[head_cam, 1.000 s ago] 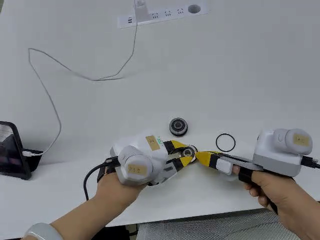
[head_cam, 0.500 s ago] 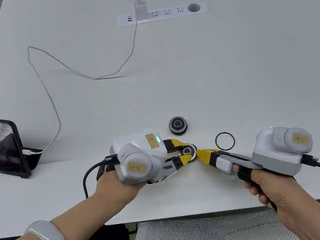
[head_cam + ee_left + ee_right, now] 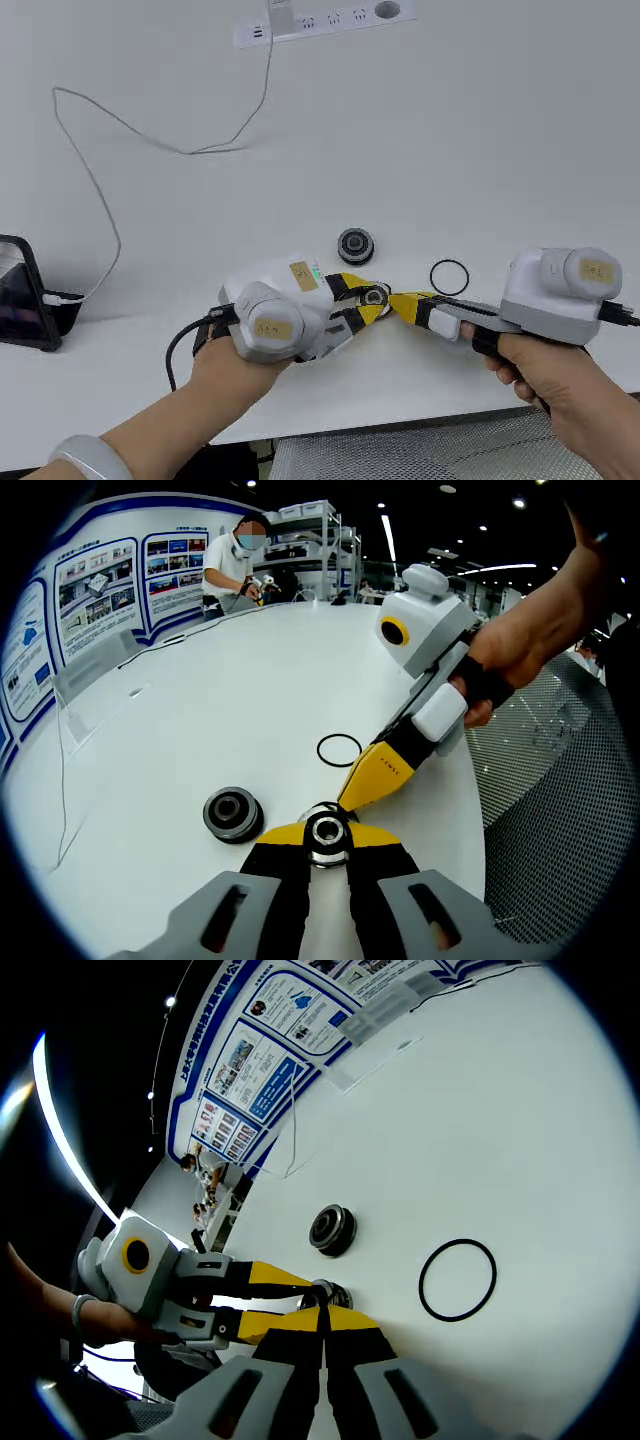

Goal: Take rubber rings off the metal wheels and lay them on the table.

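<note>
While the left gripper (image 3: 368,304) held a small metal wheel (image 3: 327,832) clamped between its yellow jaws over the table (image 3: 450,150), the right gripper (image 3: 400,302) had its jaws pressed together, tips against that wheel's rim. A thin black arc of rubber ring (image 3: 318,807) showed there, but whether the ring was truly caught between the tips could not be told. The likeliest failure seemed a shallow pinch: pulled on, the rubber would slip from the narrow tips and snap back into its groove. A stretched ring that sprang free could also have flown off toward the near edge instead of lying flat beside the loose ring (image 3: 449,277) already on the table. A hard sideways tug looked risky too, since the round, smooth metal might have twisted out of the left jaws. It would then have dropped and perhaps rolled into the second wheel (image 3: 355,245) standing just behind.
</note>
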The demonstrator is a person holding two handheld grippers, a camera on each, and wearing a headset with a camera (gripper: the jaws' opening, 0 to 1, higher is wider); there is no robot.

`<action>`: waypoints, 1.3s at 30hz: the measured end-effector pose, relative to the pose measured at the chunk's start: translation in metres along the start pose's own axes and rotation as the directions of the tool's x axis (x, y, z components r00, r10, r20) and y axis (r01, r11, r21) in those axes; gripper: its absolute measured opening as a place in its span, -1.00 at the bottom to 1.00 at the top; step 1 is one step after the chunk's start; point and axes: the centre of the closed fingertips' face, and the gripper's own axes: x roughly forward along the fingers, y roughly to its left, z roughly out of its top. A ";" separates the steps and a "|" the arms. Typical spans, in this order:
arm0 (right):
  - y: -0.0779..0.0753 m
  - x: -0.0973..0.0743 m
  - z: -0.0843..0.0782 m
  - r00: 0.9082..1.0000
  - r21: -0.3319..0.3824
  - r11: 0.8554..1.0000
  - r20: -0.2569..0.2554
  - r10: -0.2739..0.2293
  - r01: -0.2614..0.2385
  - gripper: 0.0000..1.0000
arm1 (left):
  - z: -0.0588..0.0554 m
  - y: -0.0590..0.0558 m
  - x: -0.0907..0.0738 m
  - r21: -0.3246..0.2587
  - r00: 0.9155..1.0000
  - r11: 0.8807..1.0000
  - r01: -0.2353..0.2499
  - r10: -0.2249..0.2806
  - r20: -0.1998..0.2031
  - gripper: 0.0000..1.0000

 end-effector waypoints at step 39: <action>0.011 -0.001 0.003 1.000 0.019 0.999 0.017 0.026 -0.026 -0.97 | 0.001 0.000 0.000 0.002 1.000 1.000 0.002 -0.002 0.001 -0.73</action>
